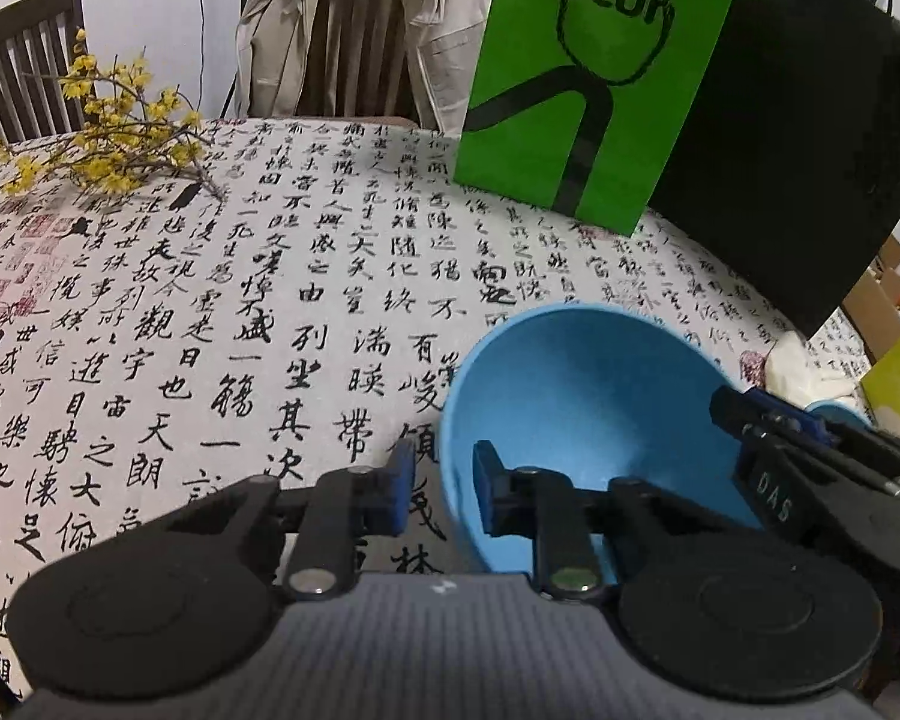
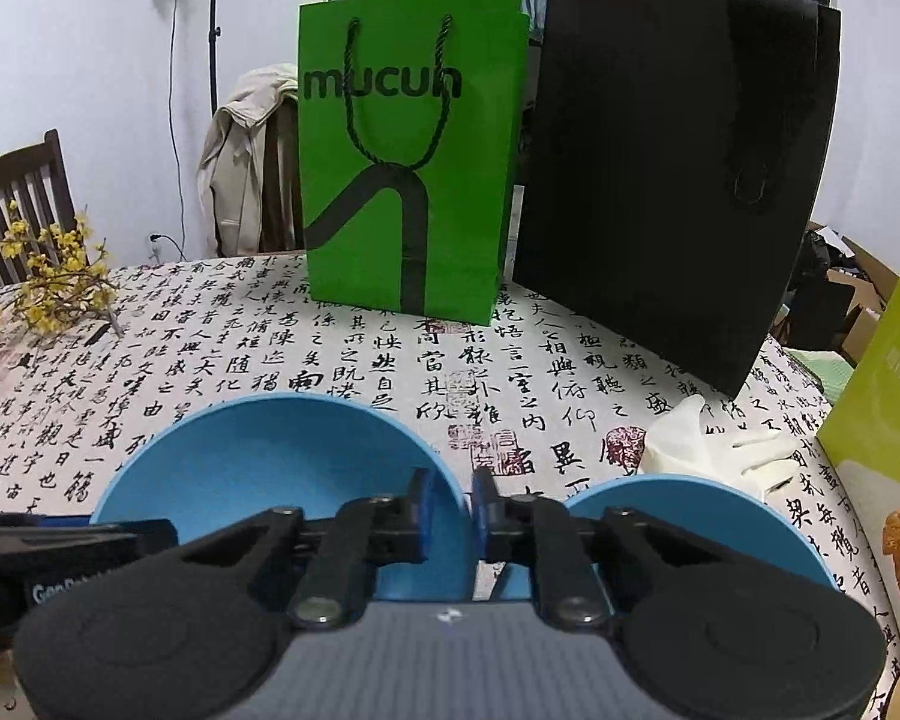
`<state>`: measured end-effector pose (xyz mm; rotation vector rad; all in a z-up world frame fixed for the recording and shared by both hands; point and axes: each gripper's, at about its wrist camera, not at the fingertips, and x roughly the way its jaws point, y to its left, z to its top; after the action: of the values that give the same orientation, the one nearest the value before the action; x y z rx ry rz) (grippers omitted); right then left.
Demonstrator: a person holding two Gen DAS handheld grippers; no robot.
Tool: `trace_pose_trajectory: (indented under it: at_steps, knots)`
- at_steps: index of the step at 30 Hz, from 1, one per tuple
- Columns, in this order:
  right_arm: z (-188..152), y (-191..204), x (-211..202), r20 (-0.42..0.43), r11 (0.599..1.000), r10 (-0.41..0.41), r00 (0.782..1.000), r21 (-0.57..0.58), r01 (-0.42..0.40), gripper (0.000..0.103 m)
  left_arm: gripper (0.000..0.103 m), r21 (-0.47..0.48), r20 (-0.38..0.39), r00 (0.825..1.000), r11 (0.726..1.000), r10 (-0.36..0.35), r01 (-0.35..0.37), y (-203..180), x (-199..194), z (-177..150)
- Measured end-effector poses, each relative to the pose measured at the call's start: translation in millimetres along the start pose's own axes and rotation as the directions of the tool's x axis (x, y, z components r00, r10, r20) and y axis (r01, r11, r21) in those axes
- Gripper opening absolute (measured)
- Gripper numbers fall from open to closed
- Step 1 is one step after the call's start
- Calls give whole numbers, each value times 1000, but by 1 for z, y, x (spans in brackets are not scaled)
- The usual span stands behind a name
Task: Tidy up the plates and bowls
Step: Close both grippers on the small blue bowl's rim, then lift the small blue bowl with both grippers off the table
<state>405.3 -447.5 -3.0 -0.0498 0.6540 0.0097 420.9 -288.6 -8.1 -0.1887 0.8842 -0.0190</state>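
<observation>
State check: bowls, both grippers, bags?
Left blue bowl: upright, rim pinched on both sides.
Right blue bowl: upright on tablecloth, untouched.
Left gripper: shut on left blue bowl.
Right gripper: shut on left blue bowl.
Green bag: standing.
Black bag: standing, leaning.

Calligraphy tablecloth (image 2: pixel 342 360), white with black characters and a few red seals, spread over the whole tabletop. Green paper bag (image 2: pixel 411 156) upright toward the far edge, dark rope handles hanging down its front (lettering "mucun" across the top). Black paper bag (image 2: pixel 672 180) just beside it on the right, leaning. Sprig of yellow flowers (image 1: pixel 114 132) lying at the far left of the cloth. Dark wooden chair (image 1: pixel 24 60) behind that corner; second chair with a beige jacket (image 1: pixel 366 24) draped over its back. White crumpled glove (image 2: pixel 714 444) near the right edge, next to a yellow-green box (image 2: pixel 888 420) with a food picture.
</observation>
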Motion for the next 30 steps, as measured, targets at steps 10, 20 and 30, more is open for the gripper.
trace_pose_trajectory:
  at_steps: [10,20,30]
  knots:
    - [1,8,-2,-18,1000,20,1000,-3,-20,10,15,-1,37,999,1000,0,0,5,-9,9]
    - [1,17,-1,-68,993,111,992,36,-109,10,15,-17,64,997,999,36,-35,24,-16,21]
    - [0,23,1,-65,994,107,992,24,-106,10,21,-31,30,998,998,53,-52,31,-8,18]
